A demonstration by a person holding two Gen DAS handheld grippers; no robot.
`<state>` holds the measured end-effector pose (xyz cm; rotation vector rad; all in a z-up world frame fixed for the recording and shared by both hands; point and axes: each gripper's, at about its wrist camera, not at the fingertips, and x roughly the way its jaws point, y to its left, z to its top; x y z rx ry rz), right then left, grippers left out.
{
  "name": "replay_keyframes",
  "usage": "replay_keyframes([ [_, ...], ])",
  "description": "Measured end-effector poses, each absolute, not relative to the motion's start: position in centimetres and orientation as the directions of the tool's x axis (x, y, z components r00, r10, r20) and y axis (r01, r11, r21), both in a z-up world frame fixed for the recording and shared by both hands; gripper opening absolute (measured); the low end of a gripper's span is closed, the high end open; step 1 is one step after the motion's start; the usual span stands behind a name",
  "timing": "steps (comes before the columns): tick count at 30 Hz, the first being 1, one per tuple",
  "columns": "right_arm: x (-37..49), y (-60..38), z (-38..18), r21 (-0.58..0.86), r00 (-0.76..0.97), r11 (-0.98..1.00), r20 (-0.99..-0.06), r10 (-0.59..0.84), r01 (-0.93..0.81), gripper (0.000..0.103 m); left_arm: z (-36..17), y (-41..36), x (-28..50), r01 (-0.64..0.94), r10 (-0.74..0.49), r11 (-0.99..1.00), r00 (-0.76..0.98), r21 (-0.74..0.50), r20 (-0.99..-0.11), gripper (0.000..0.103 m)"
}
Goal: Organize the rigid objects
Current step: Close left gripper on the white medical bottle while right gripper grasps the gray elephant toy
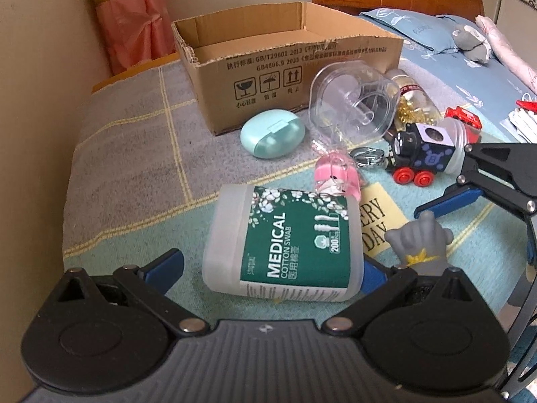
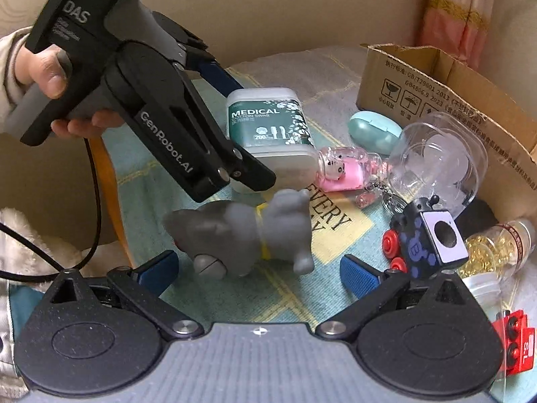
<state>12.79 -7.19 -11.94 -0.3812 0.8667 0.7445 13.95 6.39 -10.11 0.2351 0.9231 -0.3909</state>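
A green-labelled medical cotton swab box (image 1: 285,245) lies on the bed between the open fingers of my left gripper (image 1: 272,268); it also shows in the right wrist view (image 2: 268,127). A grey toy figure (image 2: 245,235) lies on its side between the open fingers of my right gripper (image 2: 258,272), and shows in the left wrist view (image 1: 419,245). An open cardboard box (image 1: 288,63) stands behind. The right gripper (image 1: 476,208) appears open at the right of the left wrist view.
Near the cardboard box (image 2: 446,100) lie a mint oval case (image 1: 272,132), a clear plastic jar (image 1: 352,100), a pink keychain bottle (image 1: 335,171), a black toy train (image 1: 419,154), a bottle of gold bits (image 1: 412,104) and a red toy car (image 1: 463,117). Pillows (image 1: 433,30) lie behind.
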Motion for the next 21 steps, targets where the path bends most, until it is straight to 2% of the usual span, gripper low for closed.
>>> replay_keyframes([
  [18,12.6,-5.7,-11.6,-0.022,0.444,0.697,-0.785,0.432,-0.717,0.103,-10.7,6.5,14.1,0.427,-0.235,0.904,0.532,0.018,-0.813,0.102],
  [21,12.0,-5.4,-11.0,-0.066,0.461,0.675,-0.779,0.425,-0.734,0.099,-10.7,6.5,14.1,0.431,-0.232,0.902,0.536,0.026,-0.812,0.102],
])
